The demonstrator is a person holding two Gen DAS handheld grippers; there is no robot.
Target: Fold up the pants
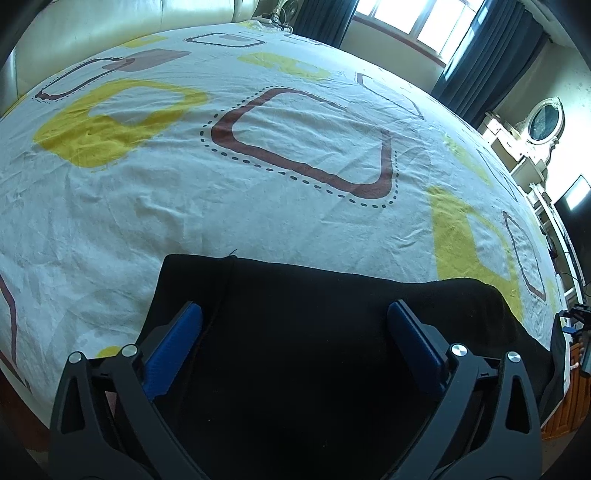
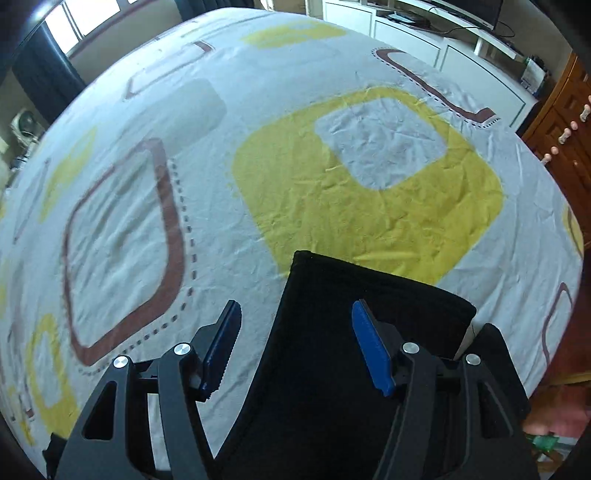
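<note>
Left tool [image 1: 295, 314] hangs spread wide over the black pants [image 1: 314, 350], gripping nothing. Right tool [image 2: 295, 314] is parted too, empty, straddling the pants' left edge (one pad over cloth, one over sheet). The pants [image 2: 351, 332] lie flat on the bed's patterned sheet [image 1: 147, 206], window [image 1: 417, 18] beyond.

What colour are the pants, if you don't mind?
Black pants, clearest in the left wrist view.

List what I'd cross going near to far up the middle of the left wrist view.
Black pants between the open fingers → patterned bedsheet → brown rounded-square outline with dotted border → cream headboard and the window.
</note>
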